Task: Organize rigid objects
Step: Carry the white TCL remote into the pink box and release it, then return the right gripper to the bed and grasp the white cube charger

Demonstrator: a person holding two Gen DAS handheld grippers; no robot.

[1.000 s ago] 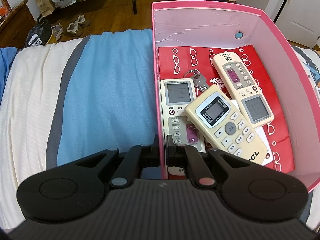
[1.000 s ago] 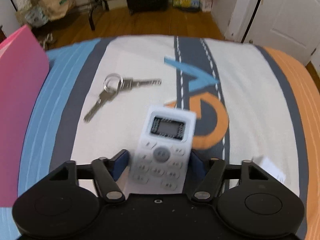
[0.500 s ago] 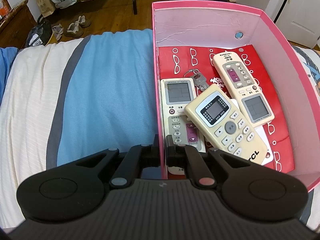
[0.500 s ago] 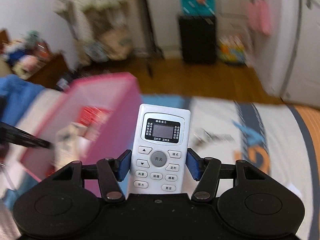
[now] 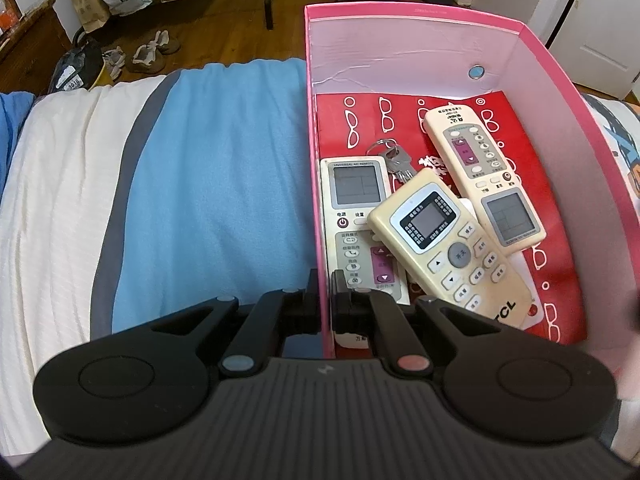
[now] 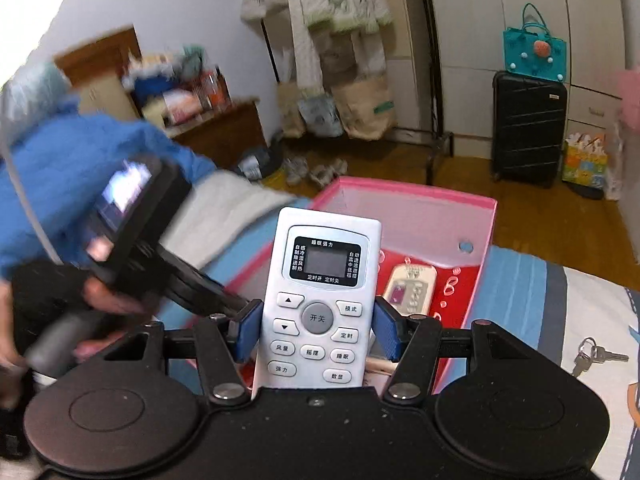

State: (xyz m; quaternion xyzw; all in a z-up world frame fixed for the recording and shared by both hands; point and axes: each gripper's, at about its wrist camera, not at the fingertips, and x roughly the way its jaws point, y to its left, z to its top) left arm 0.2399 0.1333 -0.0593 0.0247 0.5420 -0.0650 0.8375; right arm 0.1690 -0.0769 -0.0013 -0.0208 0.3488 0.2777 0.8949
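My left gripper (image 5: 325, 288) is shut on the left wall of the pink box (image 5: 314, 184), one finger on each side of it. Inside the box lie three remotes: a grey-white one (image 5: 356, 216), a cream TCL one (image 5: 448, 248) on top, a long cream one (image 5: 484, 176), and a key bunch (image 5: 394, 158). My right gripper (image 6: 318, 328) is shut on a white remote (image 6: 320, 300), held in the air in front of the pink box (image 6: 484, 240), which stands on the bed. A second key bunch (image 6: 592, 356) lies on the bed right of the box.
The striped bedspread (image 5: 200, 184) extends left of the box. The left hand-held gripper body (image 6: 132, 232) shows at the left of the right wrist view. A black suitcase (image 6: 528, 128), bags and shoes (image 5: 152, 52) stand on the wooden floor beyond the bed.
My right gripper has lifted the white remote off the bed and swung left towards the pink box. My left gripper has stayed put on the box wall.
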